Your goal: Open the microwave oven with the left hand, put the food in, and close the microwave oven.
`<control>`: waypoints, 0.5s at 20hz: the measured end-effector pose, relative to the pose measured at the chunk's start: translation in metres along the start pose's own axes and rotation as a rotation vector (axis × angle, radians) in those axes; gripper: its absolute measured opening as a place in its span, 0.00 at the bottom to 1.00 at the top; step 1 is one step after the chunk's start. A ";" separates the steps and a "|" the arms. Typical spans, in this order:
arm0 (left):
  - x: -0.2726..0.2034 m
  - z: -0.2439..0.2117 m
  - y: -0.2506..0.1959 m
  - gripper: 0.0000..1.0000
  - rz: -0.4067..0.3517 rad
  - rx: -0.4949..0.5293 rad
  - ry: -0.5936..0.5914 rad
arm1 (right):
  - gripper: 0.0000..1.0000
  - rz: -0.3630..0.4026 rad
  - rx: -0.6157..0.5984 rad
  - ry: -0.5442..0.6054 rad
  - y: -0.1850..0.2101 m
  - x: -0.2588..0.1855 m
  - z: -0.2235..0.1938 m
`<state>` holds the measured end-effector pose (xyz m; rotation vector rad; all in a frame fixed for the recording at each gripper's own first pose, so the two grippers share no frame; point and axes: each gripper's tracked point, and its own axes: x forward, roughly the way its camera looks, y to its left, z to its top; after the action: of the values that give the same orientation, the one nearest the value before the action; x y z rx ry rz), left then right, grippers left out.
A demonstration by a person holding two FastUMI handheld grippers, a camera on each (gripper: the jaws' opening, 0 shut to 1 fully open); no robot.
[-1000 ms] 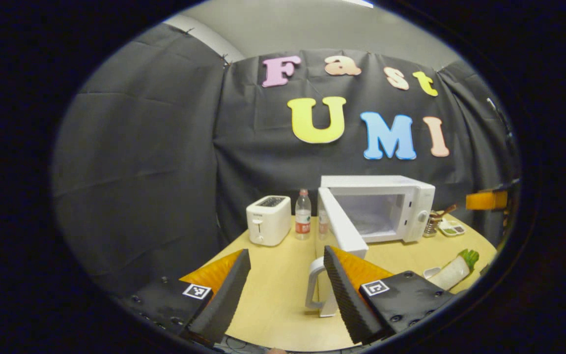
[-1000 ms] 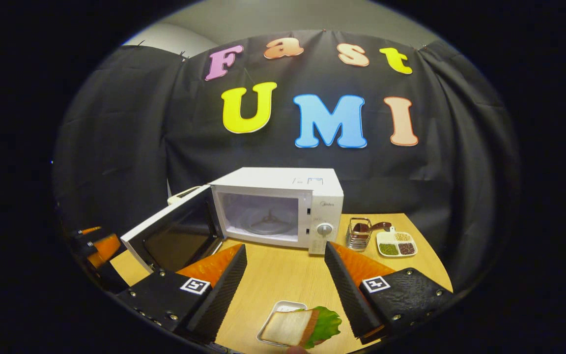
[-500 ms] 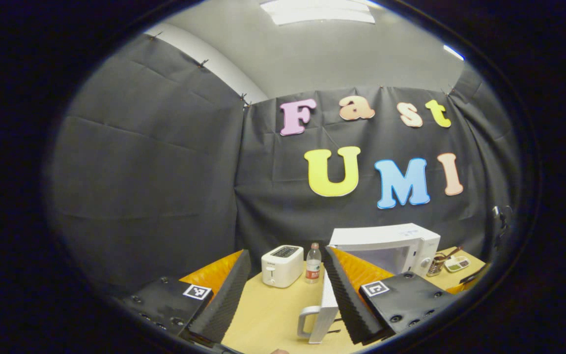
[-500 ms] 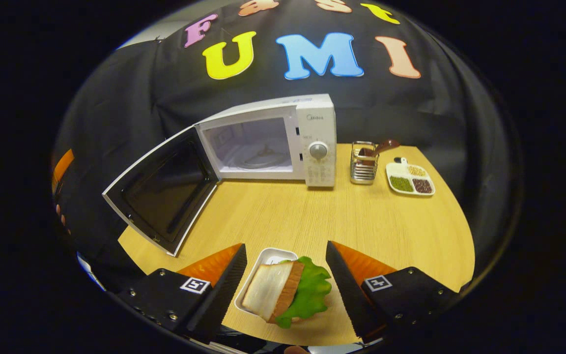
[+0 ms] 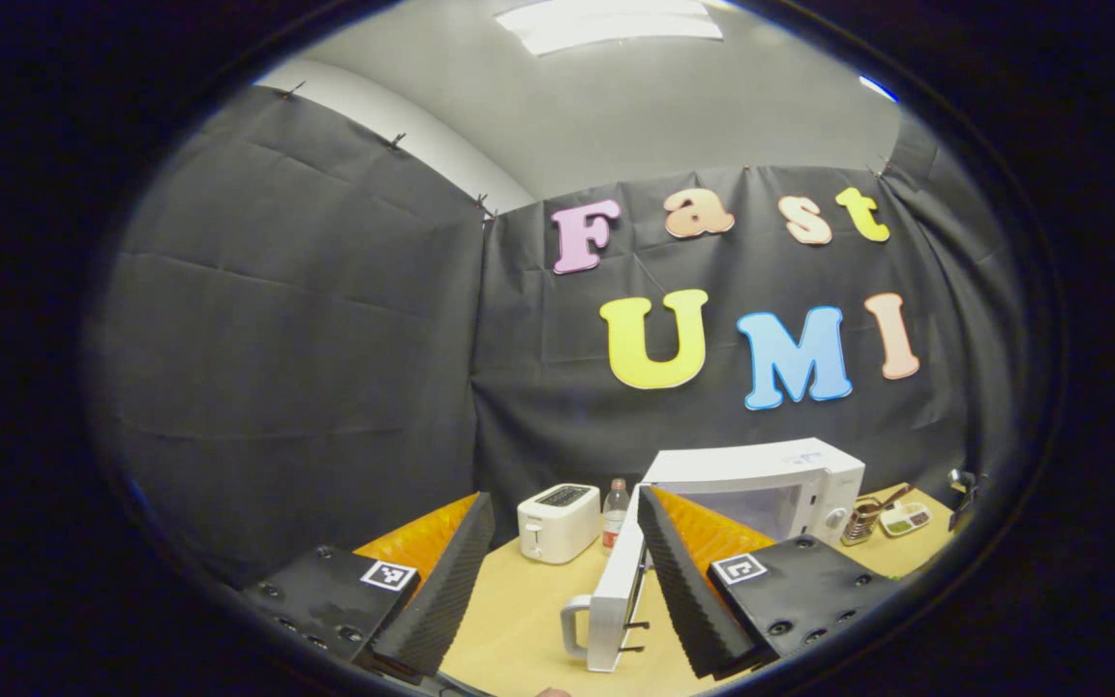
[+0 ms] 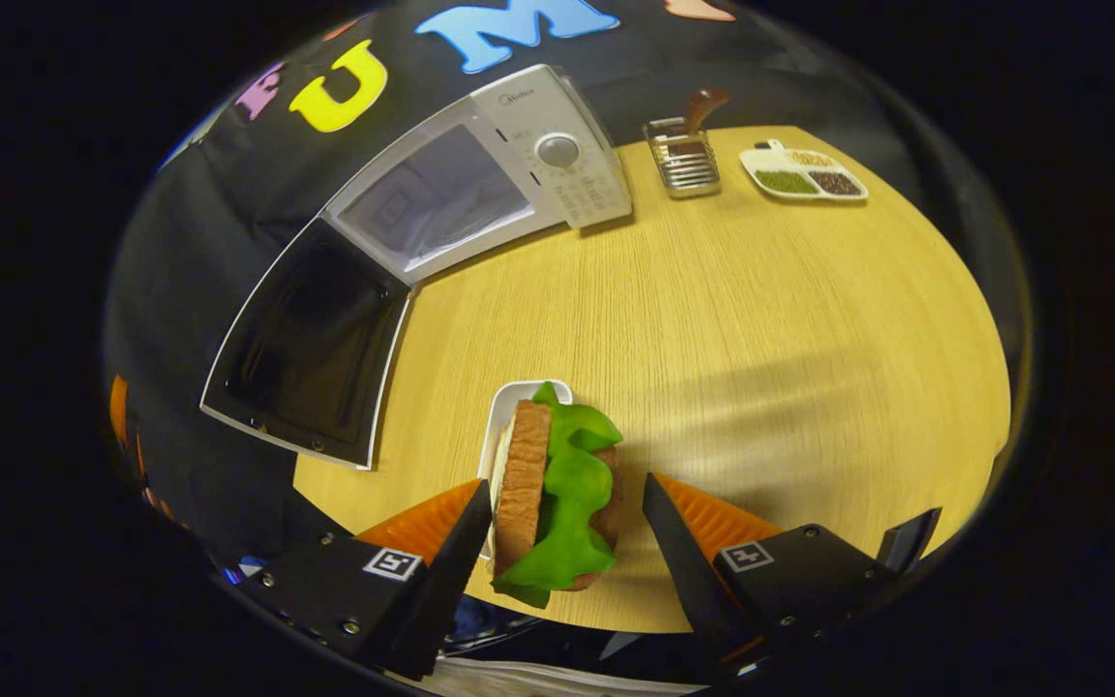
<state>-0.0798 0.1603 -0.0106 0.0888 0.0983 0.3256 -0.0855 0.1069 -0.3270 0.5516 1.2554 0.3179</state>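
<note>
The white microwave [image 5: 761,484] [image 6: 480,174] stands at the back of the wooden table [image 6: 761,339] with its door [image 5: 616,600] [image 6: 311,344] swung wide to the left and its cavity bare. In the left gripper view the door shows edge-on, its handle [image 5: 572,624] close in front of my open left gripper [image 5: 562,590]. The food is a sandwich [image 6: 553,494] with a green lettuce leaf, lying on a small white tray [image 6: 519,399] near the table's front edge. My right gripper [image 6: 562,542] is open and straddles the sandwich, one finger on each side.
A white toaster [image 5: 557,521] and a water bottle [image 5: 616,505] stand left of the microwave. Right of the microwave are a wire utensil rack [image 6: 683,160] and a divided dish of beans [image 6: 804,176]. The open door overhangs the table's left edge.
My right gripper has tipped downward and closed in over the sandwich, which now lies between its fingers. The left gripper view shifted a little, and the door now shows more edge-on.
</note>
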 end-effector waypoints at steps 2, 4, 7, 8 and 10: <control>-0.004 0.001 -0.007 0.91 0.012 0.004 0.000 | 0.83 0.067 0.086 0.041 0.010 0.004 0.000; -0.005 -0.001 -0.013 0.99 0.022 0.008 0.004 | 0.56 0.106 0.102 0.049 0.016 0.007 0.005; -0.003 -0.008 -0.020 0.95 0.010 0.000 0.026 | 0.42 0.108 0.048 0.063 0.017 0.000 0.004; 0.003 -0.008 -0.020 0.95 0.008 0.005 0.025 | 0.42 0.106 0.039 0.053 0.018 -0.003 0.007; 0.016 -0.005 -0.018 0.91 0.005 0.017 0.015 | 0.42 0.107 0.039 0.029 0.023 -0.008 0.013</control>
<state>-0.0600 0.1488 -0.0191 0.1040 0.1155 0.3309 -0.0741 0.1189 -0.3047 0.6514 1.2646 0.3928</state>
